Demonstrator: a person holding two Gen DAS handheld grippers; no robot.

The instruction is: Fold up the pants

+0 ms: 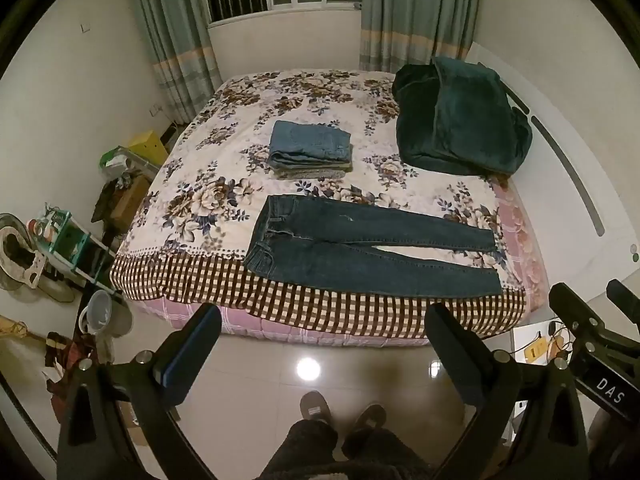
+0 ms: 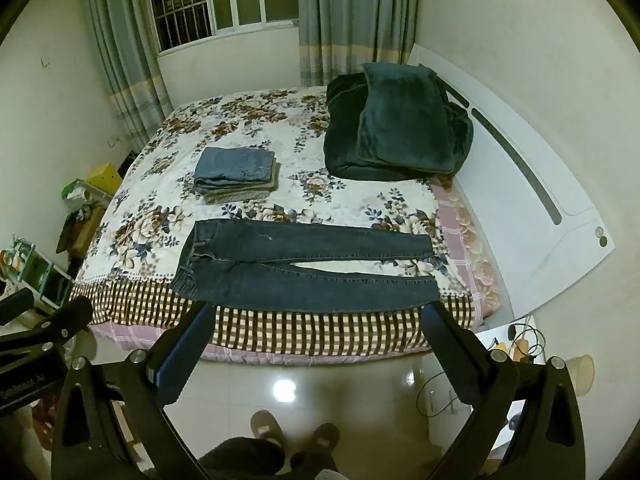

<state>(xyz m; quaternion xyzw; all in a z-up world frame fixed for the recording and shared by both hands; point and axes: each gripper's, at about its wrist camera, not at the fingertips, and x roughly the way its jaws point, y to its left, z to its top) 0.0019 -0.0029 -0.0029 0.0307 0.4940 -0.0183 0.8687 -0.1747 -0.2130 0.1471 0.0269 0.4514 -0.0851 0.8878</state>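
Note:
Dark blue jeans [image 1: 360,252] lie flat along the bed's near edge, waistband to the left, legs running right with a small gap between them. They also show in the right wrist view [image 2: 300,268]. My left gripper [image 1: 324,320] is open and empty, held above the floor in front of the bed, short of the jeans. My right gripper [image 2: 316,316] is open and empty too, just before the bed's edge. The right gripper shows at the right edge of the left wrist view [image 1: 592,312].
A stack of folded pants [image 1: 310,148] with light blue jeans on top sits mid-bed. A dark green folded blanket [image 1: 460,120] lies at the far right. The bed [image 1: 192,276] has a floral cover with a checked border. Clutter [image 1: 60,248] stands on the left floor, and my slippered feet [image 1: 340,412] below.

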